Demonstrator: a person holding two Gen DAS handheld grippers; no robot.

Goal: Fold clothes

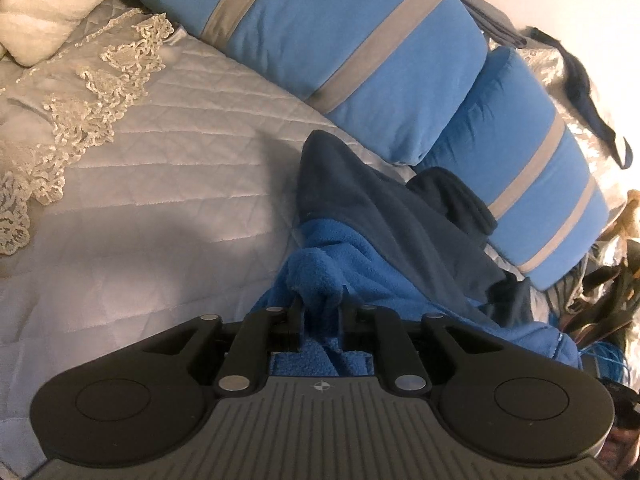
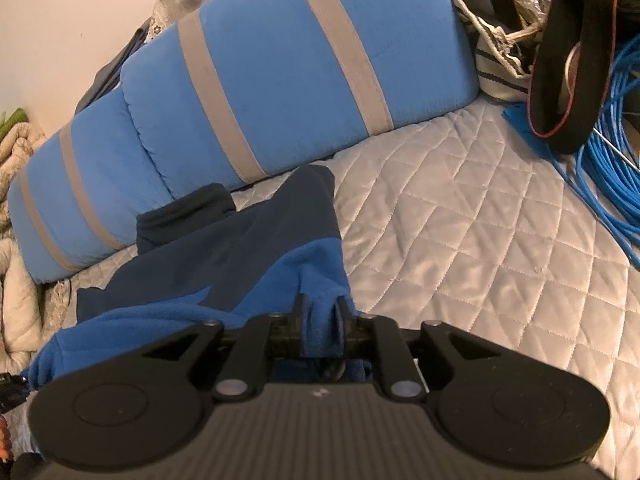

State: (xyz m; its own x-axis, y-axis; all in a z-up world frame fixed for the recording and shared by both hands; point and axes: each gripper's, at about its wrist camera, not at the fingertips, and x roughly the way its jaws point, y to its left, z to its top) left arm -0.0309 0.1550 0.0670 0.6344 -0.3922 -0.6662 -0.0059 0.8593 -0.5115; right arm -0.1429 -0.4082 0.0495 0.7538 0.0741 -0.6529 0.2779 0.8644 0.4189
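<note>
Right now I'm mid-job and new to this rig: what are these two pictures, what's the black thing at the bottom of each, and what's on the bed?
Each picture comes from a camera riding on a hand-held two-finger tool, looking forward along its fingers. The black shape at the bottom is that tool's own body.

The first is the left tool. The second is the right tool.

Ahead lies a grey quilt with blue cushions banded in grey along its far side. On the quilt is a blue and navy fleece, crumpled and not yet folded. Its blue edge sits between both tools' fingers. The fingers stand apart; I cannot tell whether they pinch it.

Blue cable lies coiled at the right.
</note>
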